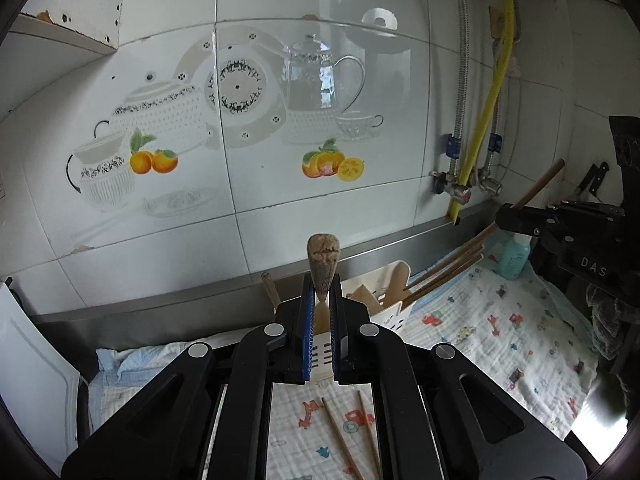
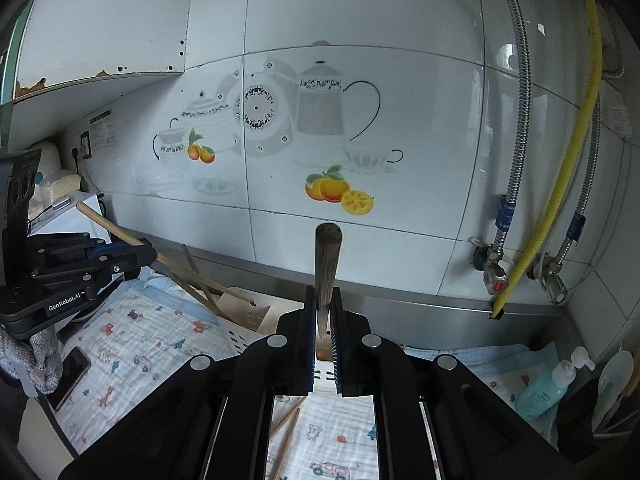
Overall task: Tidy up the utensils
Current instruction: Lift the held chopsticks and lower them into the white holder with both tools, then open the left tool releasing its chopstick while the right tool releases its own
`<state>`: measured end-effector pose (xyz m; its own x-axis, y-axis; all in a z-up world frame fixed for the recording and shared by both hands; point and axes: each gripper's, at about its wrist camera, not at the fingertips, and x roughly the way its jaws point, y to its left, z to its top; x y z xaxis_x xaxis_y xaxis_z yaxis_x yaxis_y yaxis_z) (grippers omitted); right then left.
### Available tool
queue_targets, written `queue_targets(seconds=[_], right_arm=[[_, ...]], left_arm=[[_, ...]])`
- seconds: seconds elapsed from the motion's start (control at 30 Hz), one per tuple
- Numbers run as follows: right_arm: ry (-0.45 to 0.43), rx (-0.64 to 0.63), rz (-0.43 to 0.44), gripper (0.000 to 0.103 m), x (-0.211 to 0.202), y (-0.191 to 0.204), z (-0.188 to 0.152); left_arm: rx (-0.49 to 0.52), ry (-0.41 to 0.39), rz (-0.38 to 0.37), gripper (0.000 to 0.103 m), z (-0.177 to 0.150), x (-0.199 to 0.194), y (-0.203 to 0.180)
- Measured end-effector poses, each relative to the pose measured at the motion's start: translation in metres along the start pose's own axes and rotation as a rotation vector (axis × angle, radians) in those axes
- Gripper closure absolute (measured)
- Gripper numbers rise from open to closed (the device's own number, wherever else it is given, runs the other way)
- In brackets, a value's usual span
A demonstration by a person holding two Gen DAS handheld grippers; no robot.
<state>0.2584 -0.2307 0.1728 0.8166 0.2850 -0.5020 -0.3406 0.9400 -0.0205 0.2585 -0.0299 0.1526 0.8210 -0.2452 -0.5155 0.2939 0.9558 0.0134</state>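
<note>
- Wooden stick (image 1: 323, 264), flat-ended and pale, stands upright between the blue-padded fingers (image 1: 307, 332) of the left gripper (image 1: 322, 300); the jaws are narrow and closed on it, its lower end hidden behind them.
- Darker wooden handle (image 2: 328, 268) is pinched the same way in the right gripper (image 2: 322, 320), jaws narrow, the handle rising upright above the fingertips.
- Just beyond both sets of fingers sits the white slotted utensil holder (image 1: 394, 312), already carrying a wooden spatula (image 1: 398, 280) and leaning chopsticks (image 1: 448, 268).
- Two loose chopsticks (image 1: 348, 436) lie on the printed cloth (image 1: 500, 328) below the left gripper, apart from the holder.
- Judged step: each held utensil is being stood into the holder, and the job looks partly done, with the loose pair not yet gathered.
- Next move seems to call for lowering each piece straight down into a free compartment, then opening the jaws without tipping the light holder; which compartment each tip sits over cannot be told.
- Blue bottle (image 2: 542, 394) stands well apart at the right.
</note>
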Motion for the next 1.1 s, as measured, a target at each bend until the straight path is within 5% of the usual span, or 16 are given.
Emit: queue_targets(seconds=[0.43, 0.77, 1.1], right_arm=[[0.108, 0.025, 0.007, 0.096, 0.057, -0.002, -0.019], [0.104, 0.055, 0.002, 0.095, 0.067, -0.012, -0.025], [0.033, 0.028, -0.028, 0.083, 0.024, -0.006, -0.031]], left_arm=[[-0.035, 0.113, -0.007, 0.096, -0.009, 0.049, 0.01], [-0.06, 0.077, -0.019, 0.094, -0.007, 0.044, 0.012], [-0.066, 0.0, -0.024, 0.086, -0.011, 0.001, 0.009]])
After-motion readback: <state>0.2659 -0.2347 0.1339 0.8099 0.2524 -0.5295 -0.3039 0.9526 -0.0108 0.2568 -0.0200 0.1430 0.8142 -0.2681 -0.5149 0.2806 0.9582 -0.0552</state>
